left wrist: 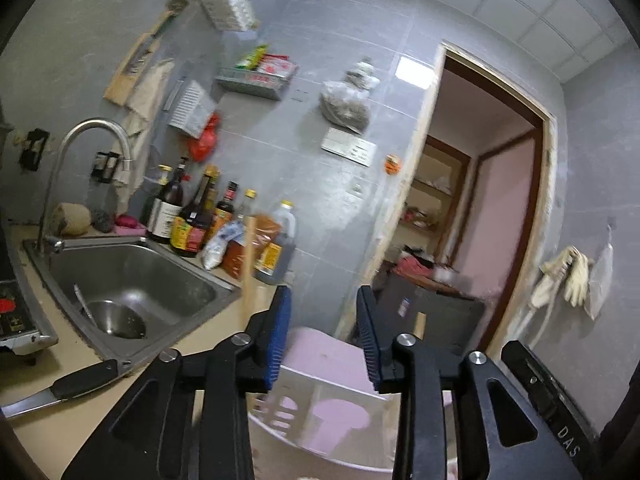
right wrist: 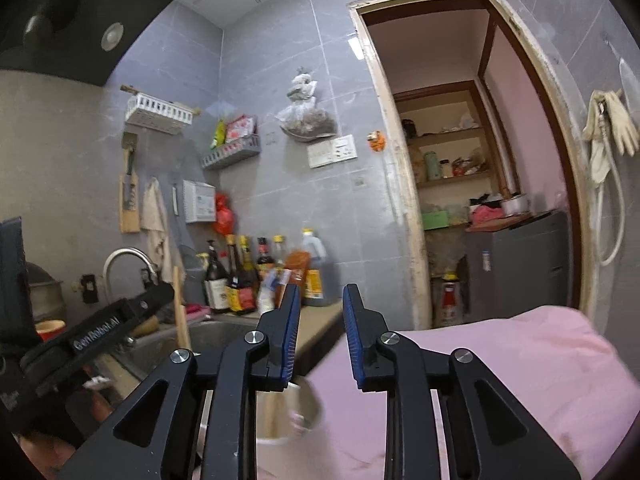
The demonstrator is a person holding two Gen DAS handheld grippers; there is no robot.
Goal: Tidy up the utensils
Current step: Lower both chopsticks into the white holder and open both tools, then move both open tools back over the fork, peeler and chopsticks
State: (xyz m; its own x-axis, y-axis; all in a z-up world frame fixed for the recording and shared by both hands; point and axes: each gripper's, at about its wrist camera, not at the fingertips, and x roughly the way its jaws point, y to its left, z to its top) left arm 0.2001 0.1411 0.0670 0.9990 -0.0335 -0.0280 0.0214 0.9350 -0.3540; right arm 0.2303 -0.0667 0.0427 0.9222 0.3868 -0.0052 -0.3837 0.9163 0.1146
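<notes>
My left gripper [left wrist: 323, 336] is open and empty, raised above the counter edge over a pink and white plastic stool [left wrist: 320, 364]. A black-handled knife [left wrist: 68, 386] lies on the beige counter at the lower left. A wooden stick [left wrist: 249, 272] stands upright just left of the left fingers. A metal ladle [left wrist: 108, 318] lies in the steel sink [left wrist: 132, 280]. My right gripper [right wrist: 320, 336] is open and empty. A metal cup [right wrist: 296, 412] with a wooden stick in it shows blurred below its fingers. The left gripper body [right wrist: 100, 332] shows at the left.
Sauce bottles [left wrist: 192, 212] and an oil jug [left wrist: 278, 248] line the counter behind the sink. A faucet [left wrist: 80, 160] arches over the sink. A stove [left wrist: 16, 312] sits at the far left. A pink cloth [right wrist: 500, 380] lies lower right. An open doorway [right wrist: 472, 160] is on the right.
</notes>
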